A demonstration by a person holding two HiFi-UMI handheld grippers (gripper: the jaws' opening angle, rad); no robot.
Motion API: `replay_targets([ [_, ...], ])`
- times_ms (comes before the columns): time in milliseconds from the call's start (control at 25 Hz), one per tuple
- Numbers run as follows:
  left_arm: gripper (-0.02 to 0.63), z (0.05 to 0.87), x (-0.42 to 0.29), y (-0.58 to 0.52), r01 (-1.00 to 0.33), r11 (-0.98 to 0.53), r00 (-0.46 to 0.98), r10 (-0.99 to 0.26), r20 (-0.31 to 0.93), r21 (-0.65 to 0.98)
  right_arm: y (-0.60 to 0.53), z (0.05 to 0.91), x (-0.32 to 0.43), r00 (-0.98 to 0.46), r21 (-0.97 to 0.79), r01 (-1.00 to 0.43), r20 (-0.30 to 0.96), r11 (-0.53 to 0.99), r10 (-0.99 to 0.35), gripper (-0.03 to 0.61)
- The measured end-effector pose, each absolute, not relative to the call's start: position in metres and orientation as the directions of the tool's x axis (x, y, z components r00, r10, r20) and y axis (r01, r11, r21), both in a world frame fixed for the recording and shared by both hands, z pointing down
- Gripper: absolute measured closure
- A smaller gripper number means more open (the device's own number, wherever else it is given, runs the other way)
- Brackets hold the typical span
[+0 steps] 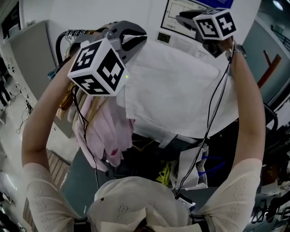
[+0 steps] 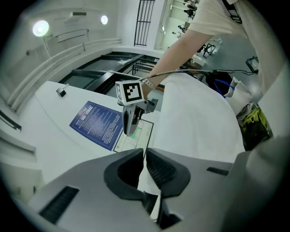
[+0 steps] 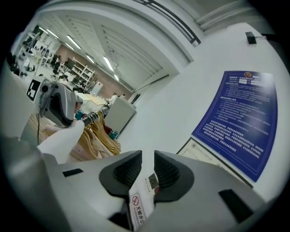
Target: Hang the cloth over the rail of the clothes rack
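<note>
Head view: both arms raised. The left gripper (image 1: pixel 132 40) and right gripper (image 1: pixel 195 20) each hold an upper corner of the white cloth (image 1: pixel 176 90), which is spread flat between them and hangs down in front of a white wall (image 1: pixel 149 13). The rail (image 1: pixel 74 34) of the clothes rack sits at left, behind the left gripper, crowded with hangers. Pink garments (image 1: pixel 102 131) hang below it, just beside the cloth's left edge. The cloth is not over the rail. Left gripper view: the left gripper (image 2: pixel 145 153) has its jaws pressed together on the cloth (image 2: pixel 199 122) edge, and the fabric runs away toward the right gripper (image 2: pixel 132 108). A blue poster (image 2: pixel 97 124) is on the wall beyond. Right gripper view: the right gripper (image 3: pixel 147 158) pinches a corner of the cloth (image 3: pixel 63 138) between its jaws, with a printed label (image 3: pixel 138 209) poking out between the pads. Across from it the left gripper (image 3: pixel 56 104) is near the rail (image 3: pixel 93 117), with wooden hangers (image 3: pixel 102 136) hanging there. The blue poster (image 3: pixel 240 118) is at right.
</note>
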State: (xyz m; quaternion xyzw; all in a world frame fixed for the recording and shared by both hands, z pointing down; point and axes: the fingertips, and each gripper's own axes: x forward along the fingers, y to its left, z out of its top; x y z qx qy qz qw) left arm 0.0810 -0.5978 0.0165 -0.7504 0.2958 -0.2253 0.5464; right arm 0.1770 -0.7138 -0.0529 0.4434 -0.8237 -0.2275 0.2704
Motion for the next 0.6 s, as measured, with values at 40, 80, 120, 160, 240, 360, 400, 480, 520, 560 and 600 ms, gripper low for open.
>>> replay_targets([
  [40, 0.586, 0.015, 0.082, -0.598, -0.191, -0.223, 0.72, -0.694, 0.018, -0.956, -0.709, -0.061, 0.178, -0.464, 0.619, -0.618, 0.211, 0.485, -0.86, 0.505],
  [80, 0.586, 0.014, 0.083, -0.598, -0.186, -0.217, 0.716, -0.697, 0.019, -0.958, -0.702, -0.072, 0.178, -0.47, 0.623, -0.631, 0.167, 0.463, -0.866, 0.505],
  [120, 0.586, 0.012, 0.084, -0.598, -0.186, -0.213, 0.713, -0.701, 0.018, -0.959, -0.692, -0.085, 0.176, -0.479, 0.625, -0.644, 0.119, 0.44, -0.87, 0.505],
  [160, 0.585, 0.01, 0.085, -0.599, -0.193, -0.213, 0.711, -0.703, 0.013, -0.958, -0.679, -0.098, 0.173, -0.489, 0.623, -0.659, 0.069, 0.42, -0.869, 0.505],
  [240, 0.584, 0.003, 0.084, -0.599, -0.241, -0.224, 0.713, -0.701, -0.015, -0.944, -0.643, -0.122, 0.164, -0.513, 0.613, -0.687, -0.03, 0.39, -0.858, 0.505],
  [360, 0.584, -0.014, 0.076, -0.589, -0.381, -0.27, 0.713, -0.695, -0.095, -0.884, -0.575, -0.139, 0.15, -0.535, 0.615, -0.704, -0.13, 0.355, -0.835, 0.505],
  [400, 0.584, -0.019, 0.07, -0.583, -0.435, -0.303, 0.709, -0.696, -0.115, -0.848, -0.552, -0.135, 0.148, -0.531, 0.62, -0.702, -0.129, 0.35, -0.837, 0.505],
  [480, 0.584, -0.022, 0.058, -0.569, -0.548, -0.369, 0.693, -0.703, -0.161, -0.751, -0.512, -0.112, 0.151, -0.51, 0.617, -0.701, -0.084, 0.358, -0.856, 0.505],
  [520, 0.583, -0.019, 0.051, -0.562, -0.6, -0.386, 0.676, -0.712, -0.187, -0.701, -0.496, -0.096, 0.157, -0.502, 0.598, -0.711, -0.064, 0.37, -0.862, 0.505],
  [560, 0.583, -0.015, 0.044, -0.556, -0.65, -0.388, 0.65, -0.729, -0.214, -0.653, -0.482, -0.08, 0.164, -0.496, 0.572, -0.727, -0.055, 0.38, -0.867, 0.505],
  [600, 0.583, -0.009, 0.036, -0.552, -0.7, -0.381, 0.616, -0.75, -0.241, -0.604, -0.469, -0.065, 0.173, -0.489, 0.542, -0.748, -0.06, 0.382, -0.87, 0.505],
])
